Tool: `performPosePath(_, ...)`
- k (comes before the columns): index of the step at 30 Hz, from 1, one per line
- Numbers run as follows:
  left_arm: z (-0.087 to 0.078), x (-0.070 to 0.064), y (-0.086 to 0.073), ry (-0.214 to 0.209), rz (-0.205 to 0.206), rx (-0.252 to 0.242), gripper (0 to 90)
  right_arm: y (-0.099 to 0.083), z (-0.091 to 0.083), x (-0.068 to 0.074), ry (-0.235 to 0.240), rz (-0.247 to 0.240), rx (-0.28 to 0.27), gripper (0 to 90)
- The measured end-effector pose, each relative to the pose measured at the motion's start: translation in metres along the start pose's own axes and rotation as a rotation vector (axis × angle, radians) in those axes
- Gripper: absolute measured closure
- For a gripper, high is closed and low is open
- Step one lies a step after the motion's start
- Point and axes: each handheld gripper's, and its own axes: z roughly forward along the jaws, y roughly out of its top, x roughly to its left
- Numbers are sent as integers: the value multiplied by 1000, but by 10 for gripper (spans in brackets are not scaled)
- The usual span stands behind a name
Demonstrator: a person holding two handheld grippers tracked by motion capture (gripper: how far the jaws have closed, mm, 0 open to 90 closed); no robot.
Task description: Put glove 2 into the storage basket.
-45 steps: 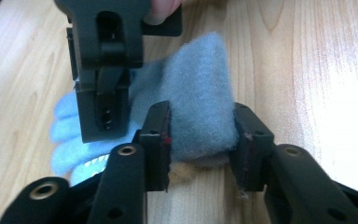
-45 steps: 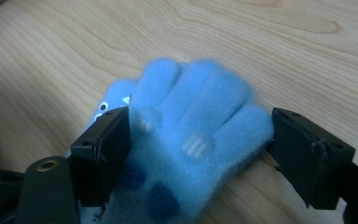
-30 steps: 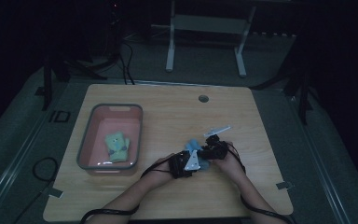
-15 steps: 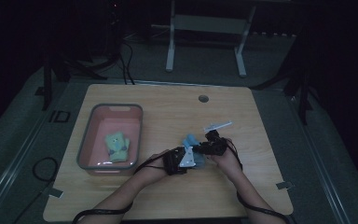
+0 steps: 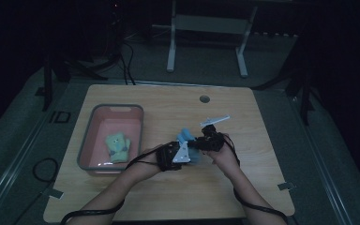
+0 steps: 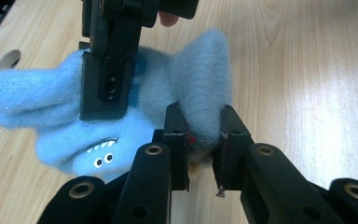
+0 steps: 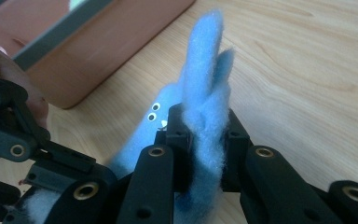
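Blue fuzzy toy point(image 6: 74, 135) is held just above the wooden surface point(image 5: 262, 187), right of the pink bin point(image 5: 90, 140). Left gripper point(image 6: 200, 128) jaws are clamped on one fluffy fold. Right gripper point(image 7: 205, 128) jaws are pinched on another. A green toy point(image 5: 117, 146) lies in the bin.

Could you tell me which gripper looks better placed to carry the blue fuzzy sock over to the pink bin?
Probably the left gripper: it sits on the pink bin's side and is clamped on the blue sock. The right gripper grips it too, farther away.
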Motion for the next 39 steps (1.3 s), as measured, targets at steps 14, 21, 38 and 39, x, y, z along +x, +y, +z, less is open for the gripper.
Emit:
performPosePath(14, -32, 11, -6, 34, -12, 6, 781, 32, 5, 21, 34, -32, -20, 785)
performPosePath(21, -53, 18, -15, 61, -21, 20, 781, 52, 14, 33, 63, -59, -24, 785)
performPosePath(38, -99, 30, -53, 120, -62, 53, 781, 95, 54, 70, 134, -107, -17, 785)
performPosePath(39, -101, 30, -55, 123, -65, 54, 781, 97, 57, 73, 141, -111, -17, 785)
